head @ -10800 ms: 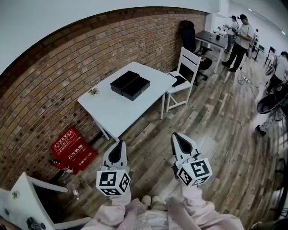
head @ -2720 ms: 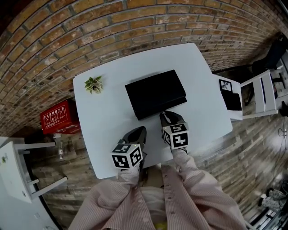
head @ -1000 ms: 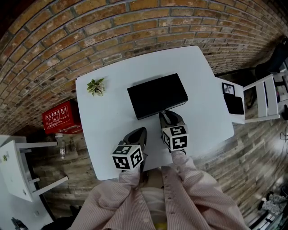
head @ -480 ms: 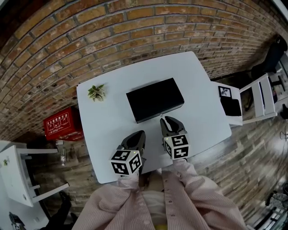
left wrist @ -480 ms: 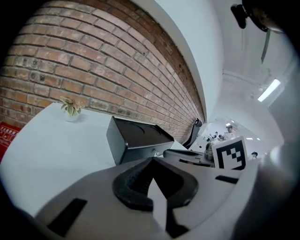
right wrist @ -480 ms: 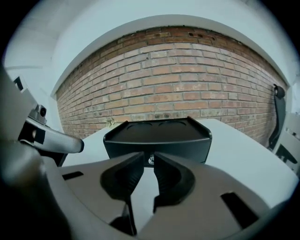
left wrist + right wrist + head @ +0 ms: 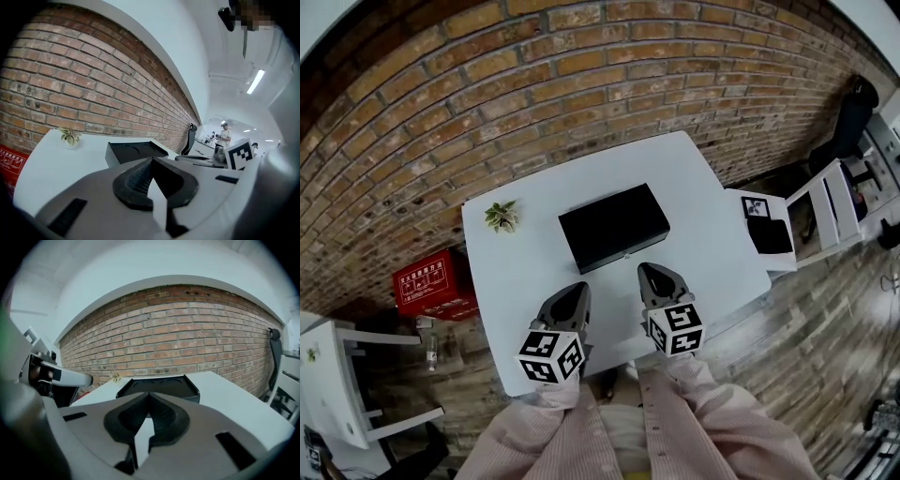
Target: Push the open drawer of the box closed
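Observation:
The black box [image 7: 613, 227] lies flat on the white table [image 7: 516, 272], its drawer flush with the front face. It also shows ahead of the jaws, the box [image 7: 136, 151] in the left gripper view and the box [image 7: 159, 384] in the right gripper view. My right gripper [image 7: 649, 270] hovers just short of the box's front, apart from it. Its jaws [image 7: 149, 394] have just been closing and are shut with nothing between them. My left gripper [image 7: 572, 289] hangs to its left over bare table, jaws [image 7: 151, 160] shut and empty.
A small potted plant [image 7: 501, 216] stands at the table's far left. A brick wall runs behind the table. A red crate [image 7: 431, 283] sits on the floor to the left. A white chair [image 7: 825, 211] with dark items on its seat stands to the right.
Both grippers have lifted and drawn back towards me. The right one has come off the box's front edge. The box has not moved.

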`<state>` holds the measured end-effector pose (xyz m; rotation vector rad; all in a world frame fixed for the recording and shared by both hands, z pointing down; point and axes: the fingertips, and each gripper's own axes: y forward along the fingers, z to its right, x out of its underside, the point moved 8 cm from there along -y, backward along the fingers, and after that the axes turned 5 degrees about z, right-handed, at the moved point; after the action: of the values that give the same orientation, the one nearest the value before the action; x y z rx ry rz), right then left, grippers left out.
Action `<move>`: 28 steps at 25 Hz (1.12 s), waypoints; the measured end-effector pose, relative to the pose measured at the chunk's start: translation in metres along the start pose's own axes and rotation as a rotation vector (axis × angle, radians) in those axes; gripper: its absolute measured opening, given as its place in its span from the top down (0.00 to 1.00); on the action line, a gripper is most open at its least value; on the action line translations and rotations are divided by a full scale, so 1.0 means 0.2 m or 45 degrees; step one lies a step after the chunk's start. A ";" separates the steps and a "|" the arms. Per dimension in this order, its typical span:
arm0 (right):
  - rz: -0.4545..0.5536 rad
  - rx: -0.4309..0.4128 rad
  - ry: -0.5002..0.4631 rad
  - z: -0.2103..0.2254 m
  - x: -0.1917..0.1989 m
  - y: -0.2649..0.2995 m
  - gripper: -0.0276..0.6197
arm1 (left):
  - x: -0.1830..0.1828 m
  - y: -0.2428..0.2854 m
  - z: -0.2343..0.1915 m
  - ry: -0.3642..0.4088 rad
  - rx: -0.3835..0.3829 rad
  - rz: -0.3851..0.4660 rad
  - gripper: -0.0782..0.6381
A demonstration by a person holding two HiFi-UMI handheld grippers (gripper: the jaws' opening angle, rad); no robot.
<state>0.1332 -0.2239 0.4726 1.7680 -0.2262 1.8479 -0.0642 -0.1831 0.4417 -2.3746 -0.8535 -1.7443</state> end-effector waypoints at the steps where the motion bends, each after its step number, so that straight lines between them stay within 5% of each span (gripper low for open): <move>1: 0.019 -0.001 0.007 0.00 -0.02 -0.02 0.95 | -0.02 -0.01 0.00 0.004 0.003 0.014 0.90; 28: 0.422 0.042 0.033 0.05 -0.50 -0.44 0.95 | -0.42 -0.22 0.13 0.241 0.070 0.296 0.90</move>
<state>0.1827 -0.1841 0.3558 1.8132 -0.5076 2.1119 -0.0789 -0.1692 0.3462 -2.1327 -0.5665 -1.7890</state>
